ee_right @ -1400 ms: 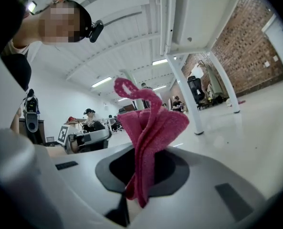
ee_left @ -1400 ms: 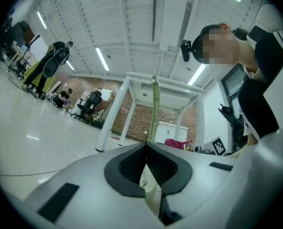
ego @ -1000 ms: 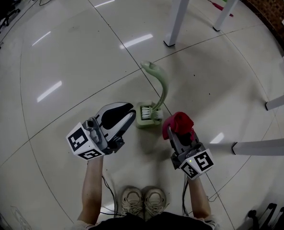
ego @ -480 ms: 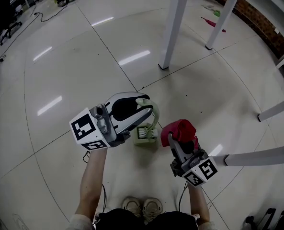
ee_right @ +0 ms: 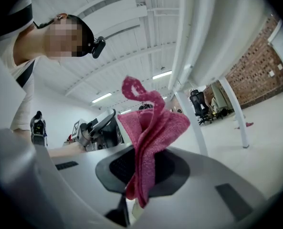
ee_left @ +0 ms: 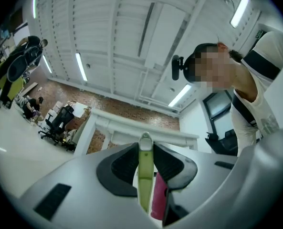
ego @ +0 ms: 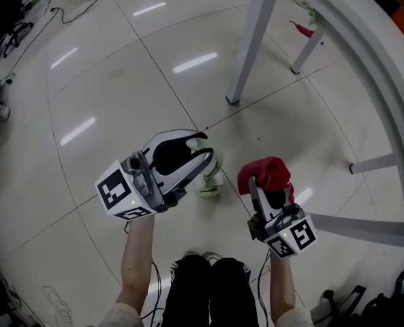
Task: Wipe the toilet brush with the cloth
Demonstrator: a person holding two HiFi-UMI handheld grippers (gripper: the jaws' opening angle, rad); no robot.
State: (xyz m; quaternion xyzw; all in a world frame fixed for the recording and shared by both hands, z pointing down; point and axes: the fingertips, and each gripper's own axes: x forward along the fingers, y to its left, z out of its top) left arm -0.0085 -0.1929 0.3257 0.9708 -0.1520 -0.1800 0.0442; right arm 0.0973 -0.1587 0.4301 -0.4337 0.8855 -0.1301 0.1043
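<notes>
Pink cloth (ego: 266,172) clamped in R hand-held gripper (ego: 265,191), toilet brush (ego: 210,180) seemingly in just-widened L hand-held gripper (ego: 200,148); floor (ego: 120,80) open.

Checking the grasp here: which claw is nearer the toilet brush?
Left. The left claw has the toilet brush handle between its jaws, which have just been opening; the right claw, holding the cloth, is off to the brush's right, apart from it.

1. The head view is looking steeply down at the floor (ego: 106,80), with the left gripper (ego: 191,154) and right gripper (ego: 266,182) close at lower centre.
2. The left gripper view is tilting up along its jaws toward the ceiling (ee_left: 131,32).
3. The right gripper view is facing about level.
4. All 3 are sharing the white table (ego: 256,39) and cloth (ego: 266,170); the head and left gripper views are sharing the toilet brush (ego: 210,181).
</notes>
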